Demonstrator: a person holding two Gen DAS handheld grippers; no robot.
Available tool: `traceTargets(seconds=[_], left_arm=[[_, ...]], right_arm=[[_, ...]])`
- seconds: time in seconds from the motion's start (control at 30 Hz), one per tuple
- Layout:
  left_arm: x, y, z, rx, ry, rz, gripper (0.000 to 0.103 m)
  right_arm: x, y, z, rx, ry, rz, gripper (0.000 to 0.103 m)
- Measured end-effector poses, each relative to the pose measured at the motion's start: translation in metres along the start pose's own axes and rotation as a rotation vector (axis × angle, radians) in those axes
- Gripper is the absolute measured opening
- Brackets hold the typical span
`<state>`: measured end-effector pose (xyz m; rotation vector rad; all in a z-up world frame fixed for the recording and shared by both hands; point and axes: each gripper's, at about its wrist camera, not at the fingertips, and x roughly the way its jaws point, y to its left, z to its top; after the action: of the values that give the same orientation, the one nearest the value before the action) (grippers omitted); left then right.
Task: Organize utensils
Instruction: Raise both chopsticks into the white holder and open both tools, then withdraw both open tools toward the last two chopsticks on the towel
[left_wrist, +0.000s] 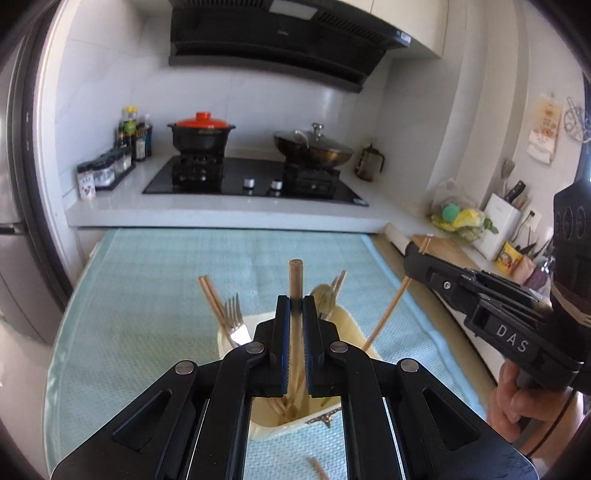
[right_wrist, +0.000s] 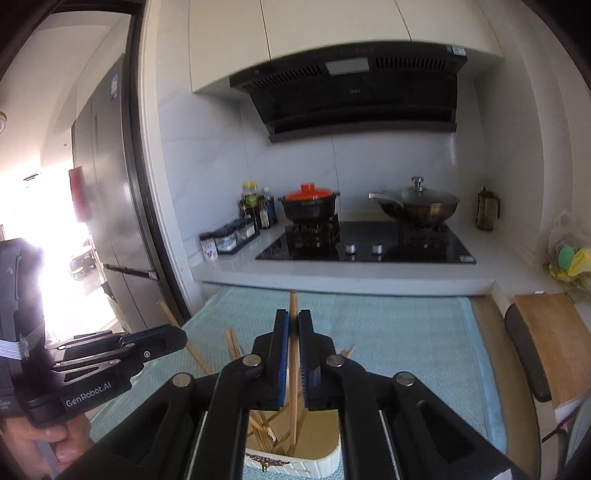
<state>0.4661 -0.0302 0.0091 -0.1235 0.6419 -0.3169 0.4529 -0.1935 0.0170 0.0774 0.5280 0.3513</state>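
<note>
A cream utensil holder (left_wrist: 291, 424) stands on a light blue mat (left_wrist: 147, 280); it also shows in the right wrist view (right_wrist: 321, 456). It holds several chopsticks, a fork (left_wrist: 233, 314) and a spoon (left_wrist: 325, 295). My left gripper (left_wrist: 295, 306) is shut on a brown chopstick (left_wrist: 295, 277) whose lower end dips into the holder. My right gripper (right_wrist: 293, 325) is shut on a thin chopstick (right_wrist: 293, 306) over the holder; it shows at the right of the left wrist view (left_wrist: 417, 254). My left gripper shows at the left of the right wrist view (right_wrist: 177, 338).
A stove (left_wrist: 255, 181) with a red-lidded pot (left_wrist: 201, 131) and a wok (left_wrist: 314, 147) sits behind the mat. Spice jars (left_wrist: 103, 171) stand at the left. A wooden board (right_wrist: 554, 343) and a knife block (left_wrist: 498, 225) are at the right. Another chopstick (left_wrist: 317, 467) lies on the mat.
</note>
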Motion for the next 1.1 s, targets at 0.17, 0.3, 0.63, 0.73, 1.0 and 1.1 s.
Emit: traceTargets(seconds=[0.17, 0.3, 0.63, 0.73, 1.0, 1.1], left_arm=[[0.028, 0.003, -0.006, -0.002, 0.069, 0.034, 0.006], [0.015, 0.007, -0.002, -0.024, 0.047, 0.057, 0.055], [-0.127, -0.005, -0.03, 0.113, -0.184, 0.172, 0.102], [-0.156, -0.005, -0.069, 0.129, -0.192, 0.204, 0.102], [-0.162, 0.007, -0.208, 0.009, -0.055, 0.238, 0.102], [-0.154, 0.006, -0.245, -0.037, 0.02, 0.207, 0.102]], right_arm=[[0.042, -0.013, -0.022, 0.054, 0.133, 0.004, 0.007], [0.043, -0.015, -0.02, 0.07, 0.124, -0.052, 0.031], [-0.073, 0.0, -0.001, -0.013, -0.044, -0.045, 0.06], [-0.117, 0.006, -0.02, -0.046, -0.07, -0.043, 0.064], [-0.191, 0.029, -0.139, -0.161, -0.059, -0.172, 0.064], [-0.205, 0.039, -0.197, -0.171, -0.045, -0.221, 0.064]])
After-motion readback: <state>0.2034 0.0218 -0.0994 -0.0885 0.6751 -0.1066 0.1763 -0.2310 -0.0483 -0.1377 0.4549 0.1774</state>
